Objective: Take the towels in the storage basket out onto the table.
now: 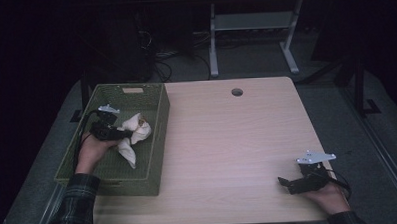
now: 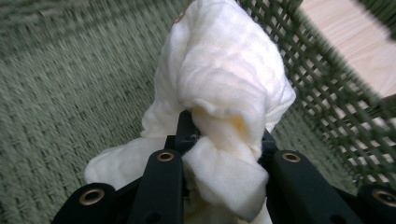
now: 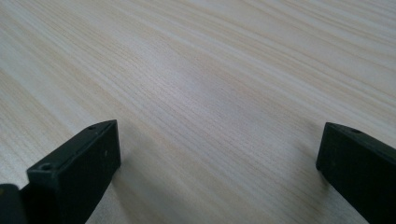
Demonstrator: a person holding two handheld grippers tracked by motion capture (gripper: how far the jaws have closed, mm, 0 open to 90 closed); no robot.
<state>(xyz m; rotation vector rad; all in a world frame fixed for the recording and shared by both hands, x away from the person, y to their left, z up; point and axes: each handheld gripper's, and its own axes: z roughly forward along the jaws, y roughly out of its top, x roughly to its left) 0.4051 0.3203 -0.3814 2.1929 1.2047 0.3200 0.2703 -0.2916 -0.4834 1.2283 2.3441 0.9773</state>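
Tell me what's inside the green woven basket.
Inside the basket is a cream cloth, pinched by the left gripper, with one end hanging toward the woven floor. Cloth and hand cover part of the floor, so anything beneath them is hidden.

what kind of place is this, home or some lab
Probably a lab or workshop, not a home: a bare wooden table with a cable hole, loose cables on the floor behind it, and a hand-held gripper clamping a white cloth in a green basket.
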